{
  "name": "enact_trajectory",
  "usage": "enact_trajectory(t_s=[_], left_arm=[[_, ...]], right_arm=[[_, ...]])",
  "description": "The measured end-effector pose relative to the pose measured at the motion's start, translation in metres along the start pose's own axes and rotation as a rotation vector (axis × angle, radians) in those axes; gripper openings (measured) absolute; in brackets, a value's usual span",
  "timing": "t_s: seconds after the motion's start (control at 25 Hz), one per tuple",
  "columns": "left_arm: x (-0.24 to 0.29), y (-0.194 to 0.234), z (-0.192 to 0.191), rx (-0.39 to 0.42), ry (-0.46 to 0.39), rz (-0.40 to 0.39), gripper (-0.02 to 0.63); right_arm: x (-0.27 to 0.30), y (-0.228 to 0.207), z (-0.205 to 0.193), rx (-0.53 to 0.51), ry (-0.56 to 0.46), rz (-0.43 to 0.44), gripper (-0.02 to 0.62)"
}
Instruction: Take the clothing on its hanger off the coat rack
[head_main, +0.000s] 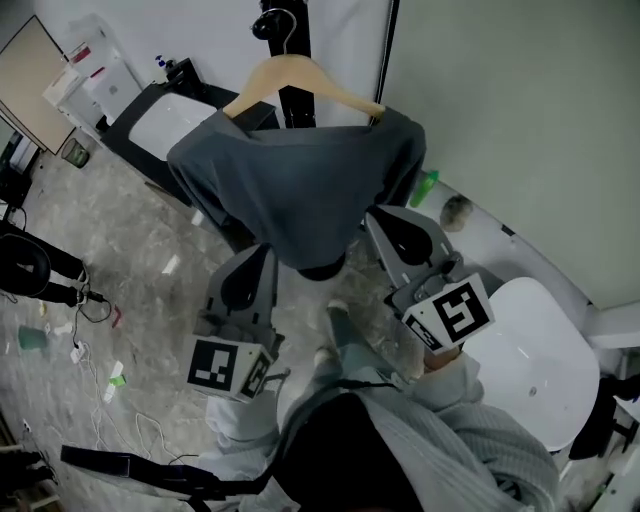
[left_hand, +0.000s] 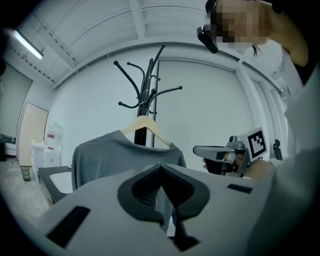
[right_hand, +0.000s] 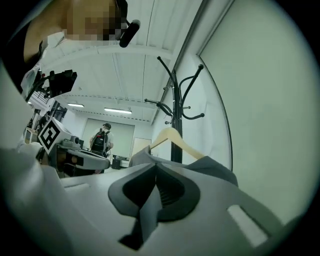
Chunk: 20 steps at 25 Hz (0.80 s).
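Note:
A dark grey shirt (head_main: 300, 190) hangs on a wooden hanger (head_main: 300, 78), hooked over a black coat rack (head_main: 285, 25). Just below the shirt's hem, my left gripper (head_main: 262, 252) points up toward it, shut and holding nothing. My right gripper (head_main: 376, 216) is beside the shirt's right lower edge, also shut and empty. In the left gripper view the shut gripper (left_hand: 160, 167) faces the shirt (left_hand: 125, 155), hanger (left_hand: 145, 125) and rack (left_hand: 147, 90), with the right gripper (left_hand: 215, 152) off to the side. In the right gripper view the shut gripper (right_hand: 156, 167) sits under the hanger (right_hand: 175, 140) and shirt (right_hand: 215, 170).
A white round table (head_main: 530, 360) stands at the right by the wall (head_main: 520, 120). A black-edged white table (head_main: 165, 115) is at the back left. Cables (head_main: 90, 350) lie on the floor at the left. A person with a backpack (right_hand: 102, 140) stands far off.

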<state>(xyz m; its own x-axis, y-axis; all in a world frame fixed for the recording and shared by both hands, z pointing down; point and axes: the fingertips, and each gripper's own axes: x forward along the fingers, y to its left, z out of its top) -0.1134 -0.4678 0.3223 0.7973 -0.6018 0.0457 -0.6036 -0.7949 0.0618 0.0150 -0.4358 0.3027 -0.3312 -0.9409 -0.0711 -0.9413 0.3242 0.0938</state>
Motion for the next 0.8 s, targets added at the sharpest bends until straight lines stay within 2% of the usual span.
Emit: enact_trajectory(t_s=[0.12,0.24,0.4,0.44,0.6,0.64,0.72,0.8], left_arm=[[0.032,0.017,0.013,0.065,-0.018,-0.016,0.005],[0.06,0.018,0.038,0.129,-0.048,-0.119,0.005],[0.071,0.022,0.084,0.139,-0.138,-0.302,0.005],[0.071,0.026,0.095,0.155,-0.152,-0.323,0.005],[0.072,0.048,0.129,0.264,-0.188,-0.325,0.013],[0.074,0.051,0.133,0.296,-0.175,-0.34,0.07],[0.078,0.055,0.135,0.359,-0.141,-0.377,0.142],[0.087,0.065,0.132,0.435,-0.088,-0.387,0.175]], right_arm=[[0.02,-0.042,0.007,-0.02,-0.045,-0.018,0.003],[0.037,-0.08,0.029,-0.043,-0.101,0.016,0.003],[0.059,-0.11,0.057,-0.074,-0.103,0.174,0.003],[0.062,-0.114,0.063,-0.066,-0.105,0.22,0.003],[0.07,-0.124,0.081,-0.01,-0.127,0.355,0.016],[0.072,-0.125,0.084,-0.01,-0.126,0.382,0.025],[0.078,-0.122,0.087,-0.019,-0.118,0.439,0.047],[0.088,-0.118,0.085,-0.043,-0.089,0.493,0.113]])
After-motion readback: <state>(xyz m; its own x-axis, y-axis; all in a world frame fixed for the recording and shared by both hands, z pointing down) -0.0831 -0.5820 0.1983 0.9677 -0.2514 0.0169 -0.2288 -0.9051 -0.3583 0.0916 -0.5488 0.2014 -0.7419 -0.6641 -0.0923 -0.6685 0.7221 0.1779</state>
